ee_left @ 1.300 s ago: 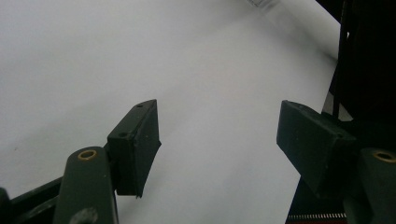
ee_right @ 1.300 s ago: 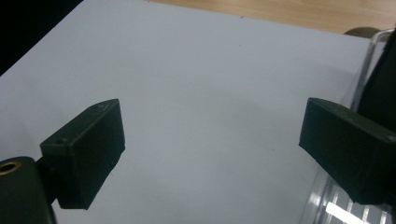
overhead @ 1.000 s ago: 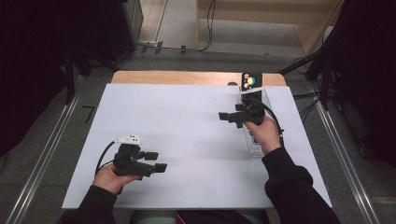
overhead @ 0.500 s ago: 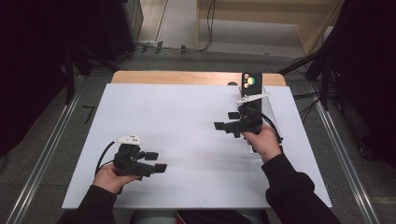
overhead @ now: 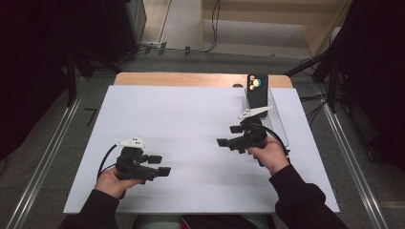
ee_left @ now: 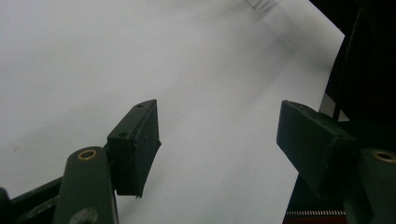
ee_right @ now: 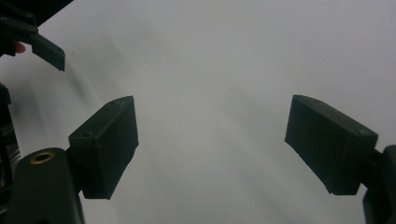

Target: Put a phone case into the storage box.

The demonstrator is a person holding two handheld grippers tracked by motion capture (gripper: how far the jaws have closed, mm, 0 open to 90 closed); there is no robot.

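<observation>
I am holding my left tool (overhead: 162, 164) and my right tool (overhead: 229, 136) with jaws spread wide and gripping nothing, both hovering over the white counter (overhead: 191, 114), the right one nearest the black stand (overhead: 257, 98) at the far edge.

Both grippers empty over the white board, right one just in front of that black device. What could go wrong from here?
1. The right gripper, open and empty, sits close in front of the upright black device; a backward swing could likely tip it.
2. Its cable runs near the clear tray and might snag it.
3. The left gripper, also open, hovers over the white board; lowering could scrape it.
</observation>
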